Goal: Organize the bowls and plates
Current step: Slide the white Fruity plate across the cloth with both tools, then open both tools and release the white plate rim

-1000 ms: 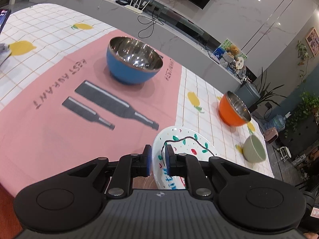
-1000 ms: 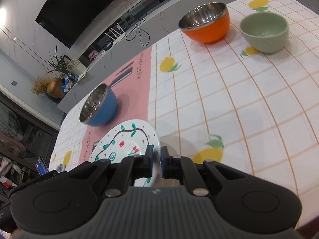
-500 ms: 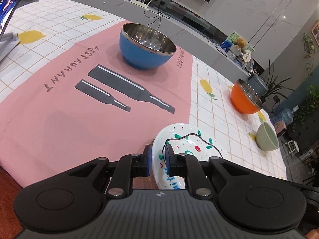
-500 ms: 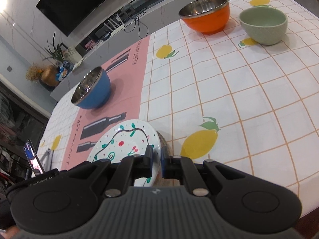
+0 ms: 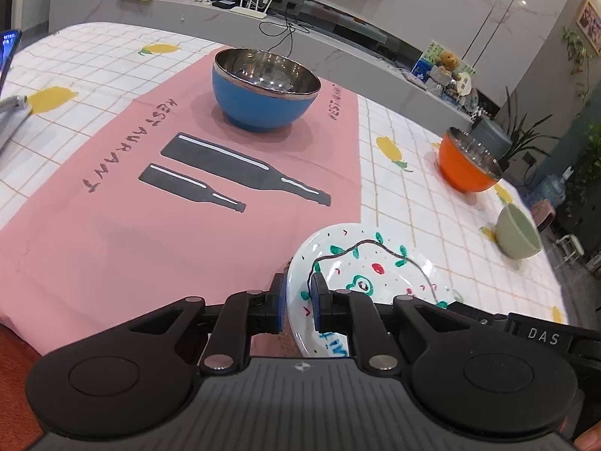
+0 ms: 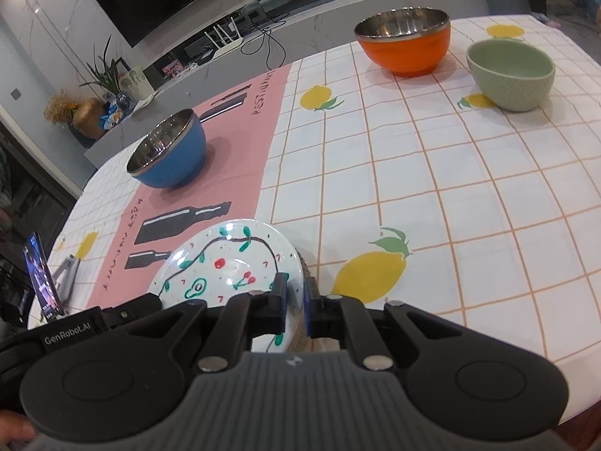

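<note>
Left claw [image 5: 297, 302]: narrow, clamped on the near-left rim of the round white ceramic plate [image 5: 379, 263] painted with green vines, red cherries and an avocado. One blue-padded finger sits under the rim, the other on the upper face. In the left wrist view the plate occupies the lower centre of the frame, tilted, its far edge over the boundary between the pink placemat [image 5: 112, 195] and the white checked tablecloth with lemon prints [image 5: 394, 188].

Right claw [image 6: 295, 302]: narrow, clamped on the opposite rim of the same plate [image 6: 225, 263]. In the right wrist view the plate lies at lower centre-left, rim between the two pads. The body of the left claw appears at the lower left edge of this frame, beside the plate.

Whether the plate touches the table cannot be told from either view.

Other items on the table:
- Blue bowl with a stainless steel interior [image 5: 265, 88]: upright on the pink placemat, upper centre in the left wrist view, middle left in the right wrist view. Well apart from the plate.
- Orange bowl with a stainless steel interior [image 6: 403, 39]: upright on the tablecloth, upper right in the right wrist view.
- Pale green ceramic bowl with a textured outside [image 6: 511, 73]: upright, just beside the orange bowl, nearer the right edge of the frame.
- Phone on a stand [image 6: 41, 278]: lit screen, at the left edge of the right wrist view.
</note>
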A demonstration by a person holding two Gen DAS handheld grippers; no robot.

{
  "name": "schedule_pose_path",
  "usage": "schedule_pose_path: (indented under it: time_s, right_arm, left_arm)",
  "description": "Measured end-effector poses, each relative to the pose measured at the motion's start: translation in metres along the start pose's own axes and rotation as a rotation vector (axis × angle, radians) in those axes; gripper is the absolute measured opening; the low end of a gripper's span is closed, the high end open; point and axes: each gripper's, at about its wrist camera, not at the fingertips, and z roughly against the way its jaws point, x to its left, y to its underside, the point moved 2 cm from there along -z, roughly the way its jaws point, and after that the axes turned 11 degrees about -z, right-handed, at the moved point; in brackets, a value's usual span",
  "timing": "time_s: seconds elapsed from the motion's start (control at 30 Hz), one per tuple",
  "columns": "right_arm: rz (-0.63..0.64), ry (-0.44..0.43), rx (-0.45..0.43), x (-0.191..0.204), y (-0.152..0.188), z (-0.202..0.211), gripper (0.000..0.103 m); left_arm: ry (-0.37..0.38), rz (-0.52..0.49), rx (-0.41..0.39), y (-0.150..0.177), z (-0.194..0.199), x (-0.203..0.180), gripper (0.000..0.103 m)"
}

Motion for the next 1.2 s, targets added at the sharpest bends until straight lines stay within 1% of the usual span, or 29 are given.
schedule_pose_path:
  time_s: [0.07, 0.13, 0.17, 0.23, 0.3, 0.37, 0.43, 0.5, 0.57, 0.63, 0.67, 0.7, 0.73, 0.8, 0.93, 1.03, 1.1, 1.13, 1.2]
  right_arm:
    - [0.022, 0.014, -0.001, 0.002, 0.001, 0.000, 0.006]
    - [0.043, 0.041, 0.001, 0.002, 0.002, -0.002, 0.006]
    - [0.043, 0.045, 0.004, 0.001, 0.003, -0.003, 0.006]
    - [0.028, 0.031, 0.009, -0.001, 0.004, -0.003, 0.006]
    - [0.014, 0.024, 0.014, -0.003, 0.003, -0.003, 0.006]
    - [0.008, 0.019, 0.013, -0.003, 0.002, -0.002, 0.009]
    - [0.012, 0.019, 0.000, -0.002, 0.001, 0.001, 0.009]
    - [0.016, 0.020, -0.007, -0.001, 0.000, 0.003, 0.009]
    - [0.009, 0.019, -0.008, -0.001, 0.000, 0.005, 0.009]
    - [0.008, 0.029, -0.001, -0.001, 0.000, 0.006, 0.009]
    - [0.005, 0.030, 0.001, -0.001, 0.001, 0.006, 0.006]
    - [0.001, 0.027, 0.004, -0.002, 0.002, 0.005, 0.004]
    - [-0.001, 0.021, 0.010, -0.002, 0.002, 0.005, 0.003]
    - [0.003, 0.022, 0.010, -0.001, 0.003, 0.004, 0.000]
    - [0.004, -0.004, 0.028, 0.003, 0.005, 0.004, 0.000]
    - [0.019, 0.005, 0.026, 0.005, 0.007, 0.003, 0.000]
    - [0.009, 0.004, 0.021, 0.004, 0.006, 0.004, 0.001]
    - [0.003, 0.004, 0.016, 0.003, 0.005, 0.005, 0.003]
    - [-0.009, 0.010, 0.003, 0.001, 0.003, 0.008, 0.003]
  left_arm:
    - [-0.009, -0.027, -0.001, 0.000, 0.000, -0.004, 0.012]
    - [0.004, -0.027, -0.004, -0.001, 0.000, -0.005, 0.011]
    - [-0.002, -0.035, -0.006, -0.001, 0.001, -0.007, 0.011]
    - [-0.027, -0.052, -0.017, -0.002, 0.002, -0.008, 0.012]
    - [-0.031, -0.038, -0.025, -0.002, 0.003, -0.005, 0.012]
    - [-0.027, -0.013, -0.026, -0.002, 0.004, 0.000, 0.018]
    - [-0.036, 0.014, -0.019, -0.002, 0.004, 0.005, 0.030]
    - [-0.029, 0.047, -0.008, -0.002, 0.003, 0.010, 0.036]
    - [-0.008, 0.077, 0.004, -0.001, 0.001, 0.014, 0.037]
    - [0.006, 0.093, 0.010, 0.000, 0.000, 0.016, 0.037]
    - [0.014, 0.093, 0.014, 0.000, -0.001, 0.015, 0.037]
    - [0.020, 0.087, 0.019, 0.000, -0.001, 0.015, 0.034]
    - [0.026, 0.080, 0.022, 0.000, -0.001, 0.013, 0.027]
    - [0.028, 0.061, 0.031, 0.000, -0.002, 0.010, 0.021]
    - [0.013, 0.034, 0.030, 0.002, -0.002, 0.005, 0.019]
    - [0.014, 0.042, 0.028, 0.002, 0.000, 0.007, 0.016]
    - [0.012, 0.054, 0.017, 0.002, 0.002, 0.009, 0.016]
    - [0.006, 0.057, 0.009, 0.002, 0.003, 0.010, 0.016]
    - [-0.005, 0.050, -0.009, 0.000, 0.007, 0.009, 0.016]
